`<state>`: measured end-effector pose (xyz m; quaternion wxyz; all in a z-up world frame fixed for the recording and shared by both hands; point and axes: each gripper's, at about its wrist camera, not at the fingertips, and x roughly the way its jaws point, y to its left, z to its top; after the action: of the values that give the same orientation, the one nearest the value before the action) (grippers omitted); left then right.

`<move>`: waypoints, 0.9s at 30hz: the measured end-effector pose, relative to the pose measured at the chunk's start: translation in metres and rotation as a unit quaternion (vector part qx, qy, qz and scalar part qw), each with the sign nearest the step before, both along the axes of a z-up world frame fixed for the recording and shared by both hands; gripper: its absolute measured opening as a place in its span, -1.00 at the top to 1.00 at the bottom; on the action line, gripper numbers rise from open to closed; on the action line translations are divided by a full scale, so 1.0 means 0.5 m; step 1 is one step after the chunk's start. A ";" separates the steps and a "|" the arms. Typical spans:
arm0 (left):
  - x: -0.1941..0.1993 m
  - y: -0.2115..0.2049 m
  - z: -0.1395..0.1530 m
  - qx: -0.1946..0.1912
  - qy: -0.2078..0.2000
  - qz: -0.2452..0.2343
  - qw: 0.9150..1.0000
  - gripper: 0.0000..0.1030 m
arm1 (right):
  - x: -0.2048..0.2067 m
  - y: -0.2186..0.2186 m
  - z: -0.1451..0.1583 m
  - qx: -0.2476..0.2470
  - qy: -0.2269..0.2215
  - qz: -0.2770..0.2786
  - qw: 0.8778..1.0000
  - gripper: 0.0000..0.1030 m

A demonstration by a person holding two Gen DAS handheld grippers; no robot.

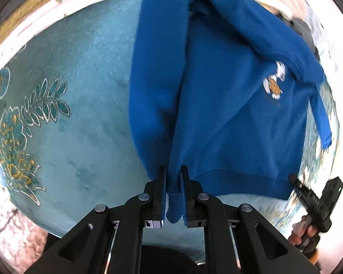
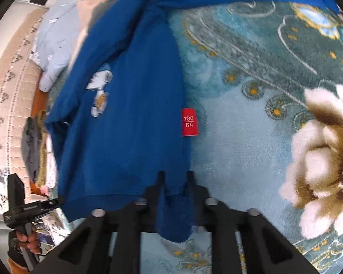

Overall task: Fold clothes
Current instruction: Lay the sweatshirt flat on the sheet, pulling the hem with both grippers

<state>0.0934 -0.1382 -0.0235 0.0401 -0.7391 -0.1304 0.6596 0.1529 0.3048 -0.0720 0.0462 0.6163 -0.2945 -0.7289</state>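
The blue sweatshirt (image 1: 217,105) hangs over the teal floral blanket (image 1: 84,123), its hem held at 2 spots. The left tongs (image 1: 173,182) are clamped on the hem; the right tongs (image 2: 175,182) pinch it below the red 130/64 tag (image 2: 189,121). Other clothes (image 2: 54,52) lie beyond the sweatshirt.

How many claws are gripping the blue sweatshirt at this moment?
2. The left claw is shut on the blue sweatshirt at its hem edge; the right claw is shut on the hem's other end, below the red size tag.
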 end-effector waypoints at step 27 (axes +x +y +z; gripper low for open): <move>0.065 -0.163 0.123 0.056 0.113 0.011 0.992 0.54 | 0.110 0.043 0.039 0.094 -0.009 0.058 0.994 0.75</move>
<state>0.1258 -0.2199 0.0381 0.0886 -0.6553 -0.1695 0.7308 0.2081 0.3262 -0.0524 0.0280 0.6408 -0.1890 -0.7436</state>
